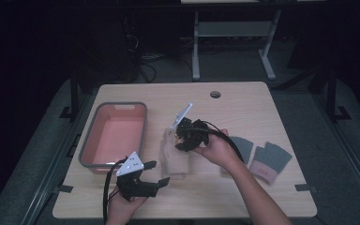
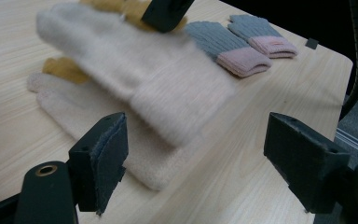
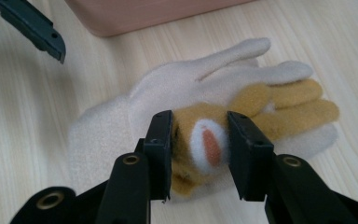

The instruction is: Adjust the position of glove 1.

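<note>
My right gripper (image 1: 182, 138) (image 3: 199, 149) is shut on a beige glove with a mustard palm side (image 3: 279, 102) (image 2: 144, 70), pinching it at a white and orange patch. That glove hangs tilted just above its twin, a second beige glove (image 2: 98, 121) (image 3: 168, 88) (image 1: 176, 161) lying flat on the table. My left gripper (image 1: 157, 172) (image 2: 196, 154) rests near the front edge, open with nothing between its jaws, pointing at the cuffs of both gloves.
A pink basin with a grey rim (image 1: 115, 104) (image 3: 144, 11) stands at the table's left. Two grey gloves with pink cuffs (image 1: 272, 161) (image 2: 228, 44) lie side by side at the right. A cable hole (image 1: 215, 94) is at the back.
</note>
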Action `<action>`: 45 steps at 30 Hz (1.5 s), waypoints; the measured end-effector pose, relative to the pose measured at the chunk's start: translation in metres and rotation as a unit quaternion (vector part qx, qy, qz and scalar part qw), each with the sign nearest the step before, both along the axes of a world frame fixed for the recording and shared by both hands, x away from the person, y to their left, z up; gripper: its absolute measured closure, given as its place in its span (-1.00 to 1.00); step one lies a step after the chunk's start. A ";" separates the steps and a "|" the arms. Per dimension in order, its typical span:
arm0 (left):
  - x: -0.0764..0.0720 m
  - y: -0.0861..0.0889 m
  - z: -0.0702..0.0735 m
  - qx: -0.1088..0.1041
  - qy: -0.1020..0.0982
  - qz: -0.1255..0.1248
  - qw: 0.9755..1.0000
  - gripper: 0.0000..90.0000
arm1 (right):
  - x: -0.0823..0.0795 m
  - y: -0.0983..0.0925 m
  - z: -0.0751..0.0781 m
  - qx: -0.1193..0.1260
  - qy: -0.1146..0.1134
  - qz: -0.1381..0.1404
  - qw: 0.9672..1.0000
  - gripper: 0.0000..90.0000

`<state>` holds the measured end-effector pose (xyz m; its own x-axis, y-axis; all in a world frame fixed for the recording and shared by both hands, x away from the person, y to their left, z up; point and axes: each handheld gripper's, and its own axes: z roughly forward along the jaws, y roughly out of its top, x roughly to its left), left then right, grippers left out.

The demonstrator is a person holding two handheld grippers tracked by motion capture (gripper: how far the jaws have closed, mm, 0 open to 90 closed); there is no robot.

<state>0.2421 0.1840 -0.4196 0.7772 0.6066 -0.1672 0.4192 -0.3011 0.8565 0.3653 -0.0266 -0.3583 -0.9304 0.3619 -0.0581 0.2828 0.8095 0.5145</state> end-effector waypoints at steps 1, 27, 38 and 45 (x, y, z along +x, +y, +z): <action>0.000 0.000 0.000 0.000 0.000 0.001 1.000 -0.52 | 0.001 0.003 -0.001 0.000 0.002 0.002 1.000 0.39; 0.001 -0.001 -0.002 0.000 0.005 0.009 1.000 -0.52 | 0.019 0.017 -0.045 -0.008 0.049 0.001 0.999 0.32; 0.002 -0.004 -0.004 0.009 0.012 0.009 1.000 -0.52 | 0.017 0.009 -0.050 0.023 0.056 -0.022 0.998 -0.02; 0.002 -0.005 -0.005 0.010 0.012 0.011 1.000 -0.52 | 0.012 0.008 -0.048 0.028 0.047 -0.020 0.998 -0.09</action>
<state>0.2441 0.1791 -0.4244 0.7600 0.6261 -0.1743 0.4464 -0.3081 0.8401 0.3768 -0.0186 -0.4061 -0.9156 0.3988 0.0510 0.3636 0.7673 0.5282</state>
